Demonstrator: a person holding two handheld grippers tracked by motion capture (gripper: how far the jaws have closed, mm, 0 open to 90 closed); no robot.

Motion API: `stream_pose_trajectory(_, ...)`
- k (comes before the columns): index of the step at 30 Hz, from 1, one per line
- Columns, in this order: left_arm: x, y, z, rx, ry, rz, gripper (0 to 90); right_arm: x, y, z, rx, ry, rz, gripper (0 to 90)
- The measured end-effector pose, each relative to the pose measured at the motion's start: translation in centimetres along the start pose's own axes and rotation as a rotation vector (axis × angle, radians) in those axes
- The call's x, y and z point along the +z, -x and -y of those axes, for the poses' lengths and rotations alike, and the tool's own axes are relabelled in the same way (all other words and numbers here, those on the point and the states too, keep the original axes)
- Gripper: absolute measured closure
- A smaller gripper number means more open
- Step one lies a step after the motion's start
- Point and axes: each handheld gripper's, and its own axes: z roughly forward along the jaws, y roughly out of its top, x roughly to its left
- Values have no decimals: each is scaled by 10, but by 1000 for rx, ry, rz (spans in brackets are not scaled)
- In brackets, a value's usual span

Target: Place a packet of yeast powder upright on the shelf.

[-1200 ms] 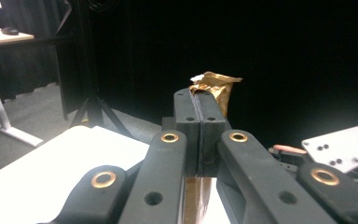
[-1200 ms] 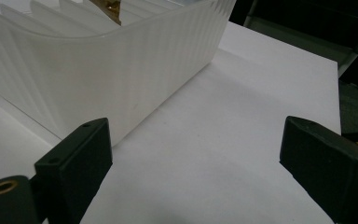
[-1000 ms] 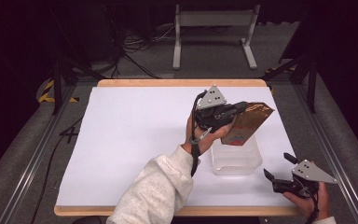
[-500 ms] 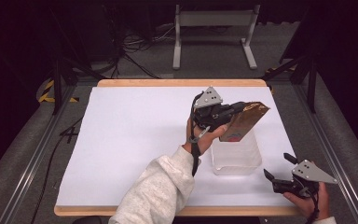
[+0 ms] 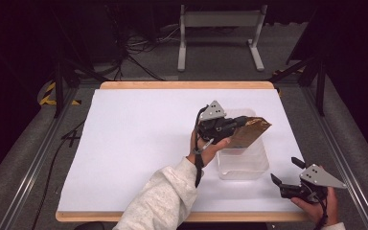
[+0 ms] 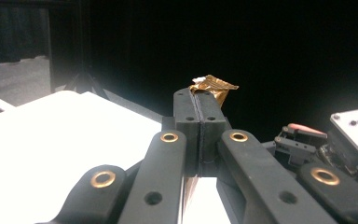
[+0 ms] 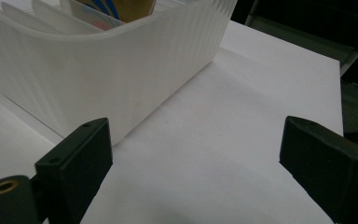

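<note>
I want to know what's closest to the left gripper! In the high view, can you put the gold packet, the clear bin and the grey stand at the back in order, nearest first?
From the left gripper:
1. Gold packet: pinched in its fingers, tilted over the bin.
2. Clear bin: just below, toward the table's right side.
3. Grey stand: far back, on the floor beyond the table.

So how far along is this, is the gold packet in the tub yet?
Not yet. The left claw is clamped on the gold packet, tilted above the clear plastic tub. Lowering it in and letting go remain. The right claw rests open beside the tub.
</note>
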Motion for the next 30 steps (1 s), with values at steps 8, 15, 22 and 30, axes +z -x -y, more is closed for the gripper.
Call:
stream_pose_trajectory(8, -11, -6, 10, -7, 5, 8, 898, 0, 0, 0, 1, -4, 3, 99)
stream_pose_trajectory(15, -24, -11, 17, -5, -1, -13, 898, 1, 0, 0, -2, -4, 3, 99)
stream_pose_trajectory(22, -32, -19, 23, 2, -12, -15, 898, 2, -1, 0, -4, -8, 3, 100)
stream_pose_trajectory(30, -37, -19, 25, 13, -8, -17, 895, 2, -1, 0, -5, -11, 5, 99)
